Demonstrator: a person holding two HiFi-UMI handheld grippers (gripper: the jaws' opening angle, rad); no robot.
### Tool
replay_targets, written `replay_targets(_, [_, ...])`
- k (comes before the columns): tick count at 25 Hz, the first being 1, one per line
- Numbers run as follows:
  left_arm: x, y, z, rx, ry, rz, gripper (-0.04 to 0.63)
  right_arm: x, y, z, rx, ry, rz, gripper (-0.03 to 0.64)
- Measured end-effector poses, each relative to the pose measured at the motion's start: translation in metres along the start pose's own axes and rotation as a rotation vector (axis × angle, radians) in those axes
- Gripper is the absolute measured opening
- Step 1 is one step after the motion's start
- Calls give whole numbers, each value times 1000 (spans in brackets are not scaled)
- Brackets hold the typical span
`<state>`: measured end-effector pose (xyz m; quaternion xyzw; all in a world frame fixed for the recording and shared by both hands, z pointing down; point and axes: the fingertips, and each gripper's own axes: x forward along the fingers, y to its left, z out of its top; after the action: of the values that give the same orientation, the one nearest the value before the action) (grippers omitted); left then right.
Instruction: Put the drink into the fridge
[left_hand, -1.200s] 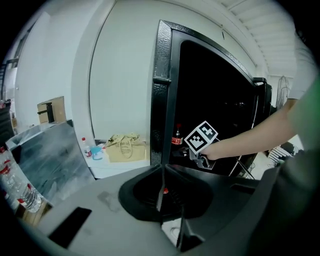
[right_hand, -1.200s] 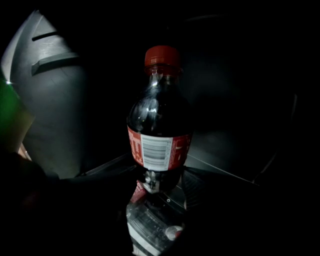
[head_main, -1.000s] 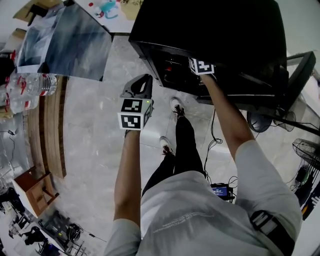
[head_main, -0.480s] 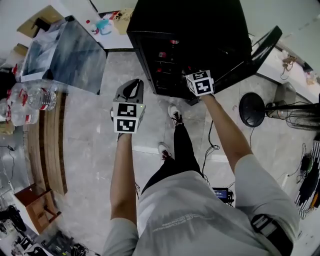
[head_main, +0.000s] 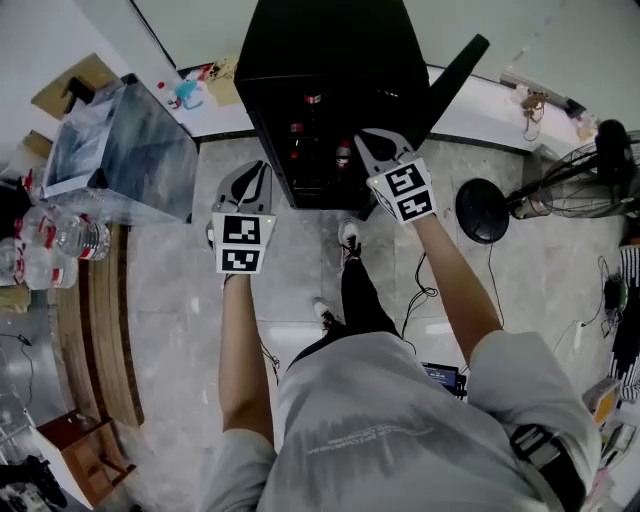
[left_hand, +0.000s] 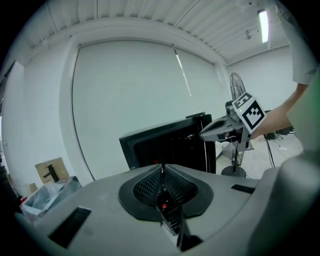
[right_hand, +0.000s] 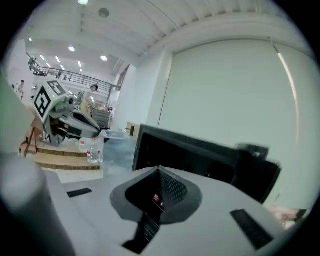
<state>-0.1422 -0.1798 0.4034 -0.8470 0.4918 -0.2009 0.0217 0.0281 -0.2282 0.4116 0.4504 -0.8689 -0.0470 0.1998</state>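
Withdrawn since the earlier frame, right gripper (head_main: 366, 137) hangs clenched and empty just before the open fridge (head_main: 330, 50), where the drink (head_main: 343, 152) apparently stands upright, nearer it than the equally clenched, empty left gripper (head_main: 263, 167).

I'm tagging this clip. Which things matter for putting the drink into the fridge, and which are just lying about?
Job: fridge, its open door, bottles on its shelves, left gripper and right gripper, both shut and empty.
Lying about: clear box, water bottles on the bench, fan.
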Motion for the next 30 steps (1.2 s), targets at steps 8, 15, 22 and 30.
replay_targets(8, [-37,-12,60,96,-113,-39,25,-84,6,81,-53,-157,-13,0])
replay_targets(15, [-62,-8,101,135,-191,-32,26,-121,13,122,-90,-245,0,0])
replay_targets(22, [-79,-10,125,132,-248,-26,25,-130,21,142,-113,-269,18,0])
replay_targets(30, [-80,-14,124,127,-247,-28,25,-131,18,137,-116,-248,9,0])
